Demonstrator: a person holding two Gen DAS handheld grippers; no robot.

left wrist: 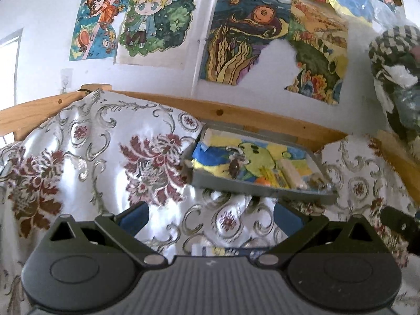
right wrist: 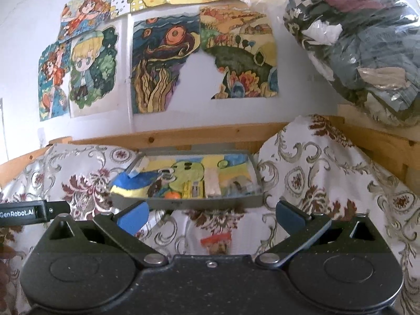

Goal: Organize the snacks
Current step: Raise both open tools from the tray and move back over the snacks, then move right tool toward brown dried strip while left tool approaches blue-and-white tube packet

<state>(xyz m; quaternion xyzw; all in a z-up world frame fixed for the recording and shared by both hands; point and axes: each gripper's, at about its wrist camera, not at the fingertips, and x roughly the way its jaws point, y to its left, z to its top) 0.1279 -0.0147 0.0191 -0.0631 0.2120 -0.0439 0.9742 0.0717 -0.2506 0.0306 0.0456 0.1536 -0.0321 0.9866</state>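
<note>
A grey tray (left wrist: 262, 193) (right wrist: 204, 204), lined with a coloured drawing, rests on the floral cloth against a wooden rail. In it lie an orange ball-like snack (right wrist: 173, 195) (left wrist: 262, 182), a yellow packet (right wrist: 193, 189) (left wrist: 274, 177), a white packet (right wrist: 212, 183) (left wrist: 292, 174) and clear wrappers (right wrist: 239, 186). My left gripper (left wrist: 210, 220) is open in front of the tray, over a white, blue and yellow packet (left wrist: 228, 250) lying on the cloth. My right gripper (right wrist: 210, 218) is open too, above a red-topped packet (right wrist: 216, 241) on the cloth. Neither gripper holds anything.
The floral cloth (left wrist: 92, 157) (right wrist: 328, 173) bunches up on both sides of the tray. A wooden rail (right wrist: 197, 134) runs behind it under a wall of drawings (left wrist: 241, 34). A clear bag of clothes (right wrist: 367, 47) sits at the upper right. The left gripper's body (right wrist: 34, 212) shows at the right view's left edge.
</note>
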